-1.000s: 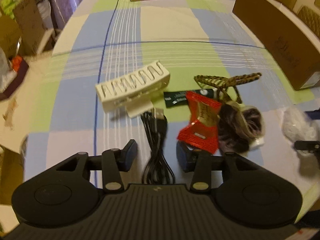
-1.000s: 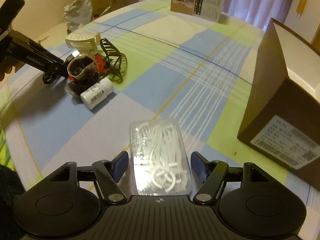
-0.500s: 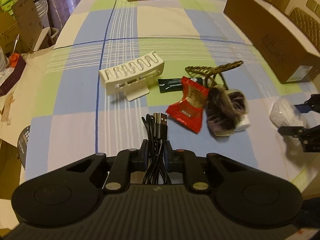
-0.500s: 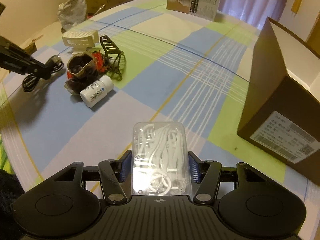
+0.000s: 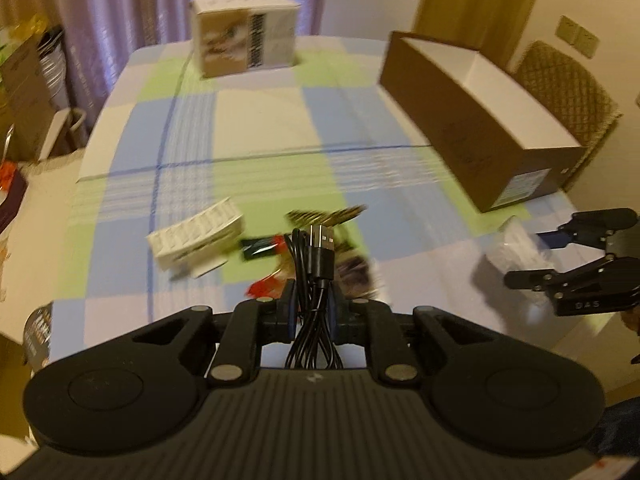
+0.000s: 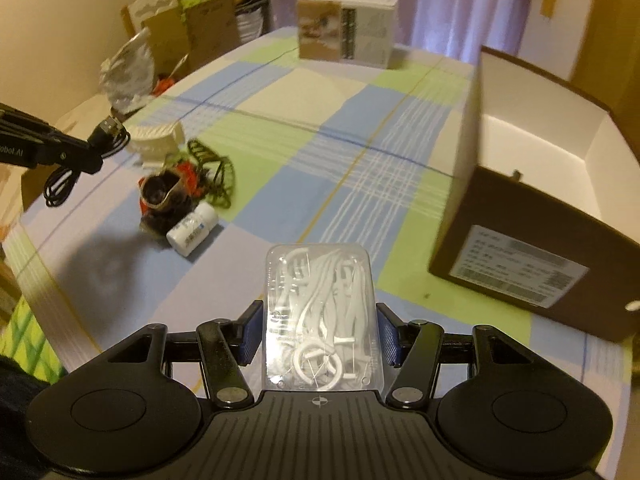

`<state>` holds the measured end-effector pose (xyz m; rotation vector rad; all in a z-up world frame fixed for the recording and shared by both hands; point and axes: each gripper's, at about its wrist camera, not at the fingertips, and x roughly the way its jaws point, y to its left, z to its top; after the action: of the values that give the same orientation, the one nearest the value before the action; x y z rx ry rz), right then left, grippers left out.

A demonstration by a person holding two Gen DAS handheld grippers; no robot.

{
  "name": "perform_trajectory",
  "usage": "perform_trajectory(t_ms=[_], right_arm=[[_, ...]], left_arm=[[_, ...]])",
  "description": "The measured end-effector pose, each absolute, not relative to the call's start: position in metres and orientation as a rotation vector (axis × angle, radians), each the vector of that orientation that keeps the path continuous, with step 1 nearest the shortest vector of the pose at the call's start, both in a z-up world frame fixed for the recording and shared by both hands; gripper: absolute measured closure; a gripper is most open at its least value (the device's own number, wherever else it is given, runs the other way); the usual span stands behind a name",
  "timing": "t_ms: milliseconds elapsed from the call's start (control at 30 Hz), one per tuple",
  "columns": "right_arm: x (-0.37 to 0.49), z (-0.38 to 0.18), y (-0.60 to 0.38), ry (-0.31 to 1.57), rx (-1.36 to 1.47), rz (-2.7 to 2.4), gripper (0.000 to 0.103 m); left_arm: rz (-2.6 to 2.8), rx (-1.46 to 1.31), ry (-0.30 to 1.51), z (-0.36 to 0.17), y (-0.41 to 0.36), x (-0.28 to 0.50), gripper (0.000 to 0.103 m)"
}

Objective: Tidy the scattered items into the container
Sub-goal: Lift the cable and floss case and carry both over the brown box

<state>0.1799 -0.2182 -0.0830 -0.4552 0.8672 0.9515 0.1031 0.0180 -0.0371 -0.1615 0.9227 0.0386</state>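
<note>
My left gripper [image 5: 313, 312] is shut on a coiled black USB cable [image 5: 314, 256], lifted off the table; the plug points forward. My right gripper [image 6: 320, 332] is shut on a clear plastic case of white floss picks [image 6: 320, 316], raised above the cloth. The open brown cardboard box [image 6: 560, 184] with a white inside stands to the right, also seen as the box [image 5: 480, 120] at the far right. On the table lie a white slotted holder [image 5: 196, 232], a red wrapper [image 5: 264, 284], a hair claw clip [image 6: 216, 172], a dark scrunchie [image 6: 160, 196] and a white bottle [image 6: 192, 232].
A printed carton [image 5: 244, 36] stands at the table's far end, seen too as the carton [image 6: 346, 36]. Cardboard and bags [image 6: 180, 36] crowd the floor left of the table. A woven chair [image 5: 568, 84] sits behind the box. The checked tablecloth [image 6: 340, 120] covers the table.
Both grippers closed on their items a second ago and have since lifted them. The views now tilt up toward the box and the far end of the table.
</note>
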Motion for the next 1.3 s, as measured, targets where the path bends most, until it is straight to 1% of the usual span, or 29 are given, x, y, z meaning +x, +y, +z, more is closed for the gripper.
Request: perform_trajectory(t_ms=[400, 767, 1300], right_arm=[[0.197, -0.045, -0.272, 0.84, -0.344, 0.84, 0.048], [0.233, -0.016, -0.316, 0.801, -0.291, 0.776, 0.048], [0.303, 0.013, -0.342, 0.726, -0.246, 0.745, 0.048]], left_arm=[[-0.161, -0.119, 0.848, -0.008, -0.046, 0.158, 0.092], [-0.3, -0.074, 0.808, 0.003, -0.115, 0.216, 0.092], [-0.334, -0.05, 0.766, 0.015, -0.161, 0.286, 0.092]])
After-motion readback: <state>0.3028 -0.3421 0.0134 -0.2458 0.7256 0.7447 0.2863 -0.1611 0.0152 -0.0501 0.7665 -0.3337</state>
